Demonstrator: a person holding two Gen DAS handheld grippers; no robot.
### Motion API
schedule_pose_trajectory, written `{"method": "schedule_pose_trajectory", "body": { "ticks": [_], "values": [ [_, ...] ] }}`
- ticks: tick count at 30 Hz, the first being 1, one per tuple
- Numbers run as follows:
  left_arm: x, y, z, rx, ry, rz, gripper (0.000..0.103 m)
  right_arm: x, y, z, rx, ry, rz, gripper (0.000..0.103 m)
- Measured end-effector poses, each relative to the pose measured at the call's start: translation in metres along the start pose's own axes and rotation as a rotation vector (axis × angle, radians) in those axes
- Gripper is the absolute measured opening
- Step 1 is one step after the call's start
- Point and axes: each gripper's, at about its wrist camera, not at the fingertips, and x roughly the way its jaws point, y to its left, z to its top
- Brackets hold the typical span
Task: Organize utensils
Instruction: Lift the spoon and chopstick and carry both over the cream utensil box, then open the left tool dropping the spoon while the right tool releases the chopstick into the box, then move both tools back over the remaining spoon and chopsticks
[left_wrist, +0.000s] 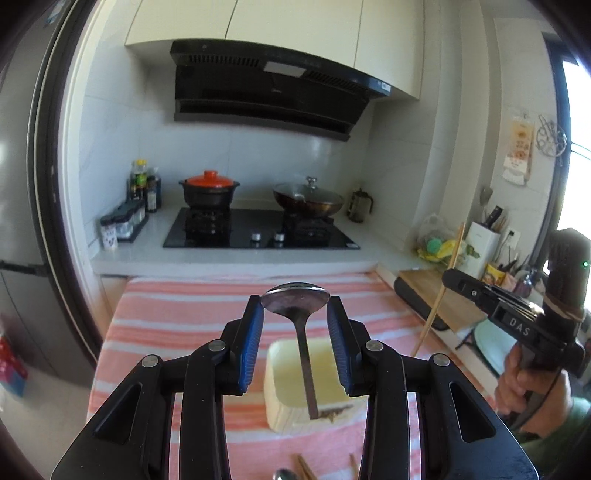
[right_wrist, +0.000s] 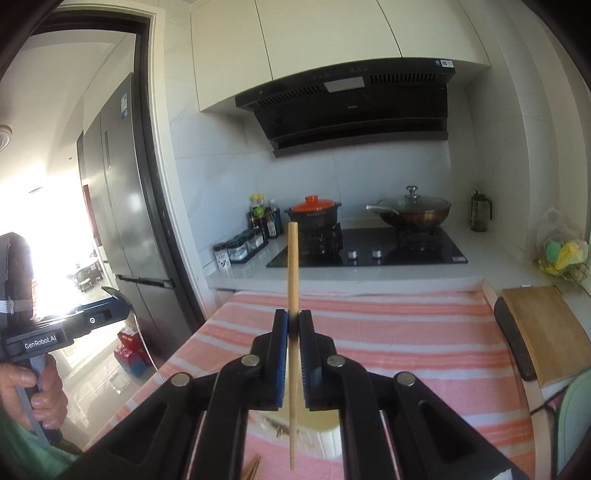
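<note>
My left gripper (left_wrist: 295, 299) is shut on a metal spoon (left_wrist: 295, 295), gripping its bowl; the handle hangs down over a cream rectangular box (left_wrist: 291, 391) on the striped cloth. My right gripper (right_wrist: 293, 319) is shut on a wooden chopstick (right_wrist: 293, 266) held upright above the same box (right_wrist: 325, 424). The right gripper with its chopstick also shows in the left wrist view (left_wrist: 465, 286). The left gripper shows at the left edge of the right wrist view (right_wrist: 110, 314). More chopsticks (left_wrist: 304, 467) and another spoon (left_wrist: 284, 474) lie on the cloth near me.
A pink-and-white striped cloth (left_wrist: 177, 317) covers the table. Behind it is a stove with a red-lidded pot (left_wrist: 210, 190) and a lidded wok (left_wrist: 308, 201). A wooden cutting board (right_wrist: 546, 332) lies to the right, a fridge (right_wrist: 122, 206) to the left.
</note>
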Motion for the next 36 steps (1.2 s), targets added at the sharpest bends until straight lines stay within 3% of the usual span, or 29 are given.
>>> {"method": "schedule_pose_trajectory", "body": {
  "ticks": [2, 4, 10, 15, 16, 17, 18, 20, 23, 27, 30, 33, 36],
  "values": [
    [0.027, -0.001, 0.002, 0.002, 0.006, 0.014, 0.035, 0.017, -0.001, 0.002, -0.02, -0.054, -0.028, 0.006],
    [0.057, 0.0, -0.007, -0.007, 0.048, 0.024, 0.035, 0.04, -0.002, -0.005, -0.047, -0.043, -0.048, 0.006],
    [0.131, 0.005, -0.053, -0.019, 0.258, 0.017, 0.035, 0.112, -0.025, -0.05, 0.01, 0.192, -0.055, 0.006],
    [0.156, 0.004, -0.075, -0.044, 0.355, 0.021, 0.034, 0.144, -0.041, -0.075, 0.053, 0.33, -0.06, 0.007],
    [0.158, 0.005, -0.073, -0.055, 0.364, 0.033, 0.038, 0.148, -0.044, -0.077, 0.069, 0.354, -0.064, 0.007],
    [0.156, 0.006, -0.072, -0.069, 0.37, 0.038, 0.049, 0.15, -0.046, -0.077, 0.084, 0.373, -0.075, 0.012],
    [0.15, 0.007, -0.069, -0.083, 0.368, 0.038, 0.054, 0.148, -0.049, -0.076, 0.095, 0.38, -0.083, 0.021],
    [0.129, 0.01, -0.062, -0.097, 0.34, 0.029, 0.069, 0.13, -0.052, -0.068, 0.097, 0.353, -0.097, 0.03],
    [0.081, 0.016, -0.061, -0.071, 0.311, 0.047, 0.08, 0.086, -0.052, -0.057, 0.054, 0.331, -0.109, 0.033],
    [0.003, 0.029, -0.093, -0.011, 0.322, 0.09, 0.094, 0.008, -0.055, -0.07, 0.002, 0.372, -0.092, 0.035],
    [-0.045, 0.04, -0.149, -0.004, 0.369, 0.136, 0.096, -0.057, -0.059, -0.11, -0.06, 0.4, -0.122, 0.044],
    [-0.067, 0.046, -0.218, -0.106, 0.458, 0.148, 0.096, -0.108, -0.063, -0.173, -0.093, 0.403, -0.238, 0.045],
    [-0.076, 0.033, -0.267, -0.184, 0.505, 0.141, 0.096, -0.135, -0.06, -0.24, -0.032, 0.437, -0.298, 0.045]
  ]
}}
